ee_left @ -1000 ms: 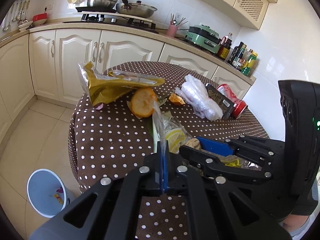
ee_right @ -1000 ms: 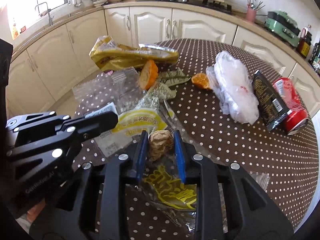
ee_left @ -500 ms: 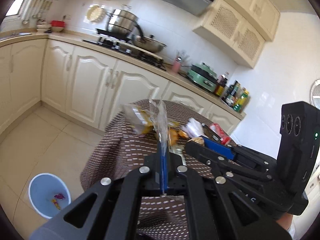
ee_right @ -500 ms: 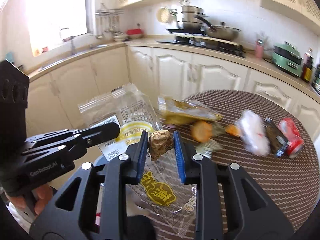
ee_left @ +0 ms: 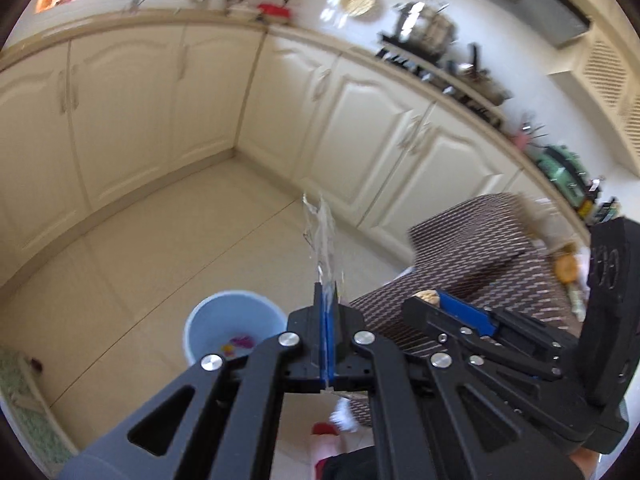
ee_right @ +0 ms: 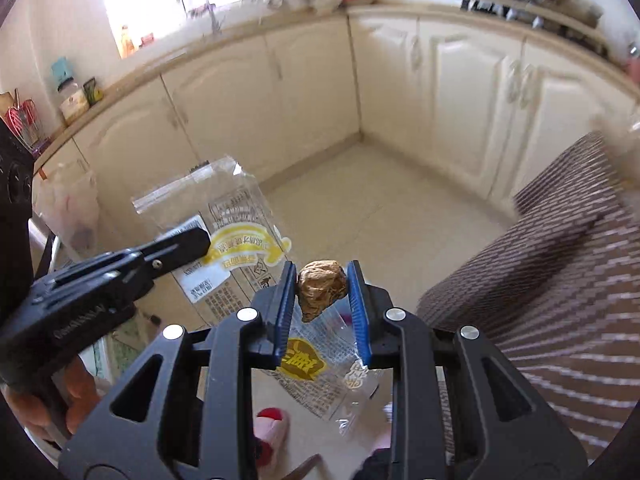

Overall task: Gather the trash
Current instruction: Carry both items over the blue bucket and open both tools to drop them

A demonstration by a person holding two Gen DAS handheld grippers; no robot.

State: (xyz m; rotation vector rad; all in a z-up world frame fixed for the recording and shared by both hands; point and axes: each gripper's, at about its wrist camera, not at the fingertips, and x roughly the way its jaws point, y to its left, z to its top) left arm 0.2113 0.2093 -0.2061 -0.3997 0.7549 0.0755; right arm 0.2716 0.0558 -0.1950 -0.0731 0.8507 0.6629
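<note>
My left claw (ee_left: 328,312) is clamped flat on the edge of a clear plastic wrapper (ee_left: 322,236); seen from its own camera the film stands up edge-on from between the blue pads. From the right wrist camera the same wrapper (ee_right: 236,240) hangs broadside, printed with a yellow banner, and the left claw (ee_right: 192,246) pinches it at one side.

My right claw (ee_right: 322,294) grips a crumpled brown lump (ee_right: 322,294) between its blue pads. A second clear wrapper with a yellow logo (ee_right: 316,372) hangs below that lump; whether it is pinched too I cannot tell.

Both claws are off the desk (ee_left: 480,248) and out over the tiled floor (ee_left: 160,248). The desk, in its brown dotted cloth, sits to the right in both views, blurred.

A pale blue bin (ee_left: 230,326) stands on the floor just left of the left claw's tips, in the left view. Small coloured scraps lie inside it. Cream cabinets (ee_right: 460,92) line the walls behind.
</note>
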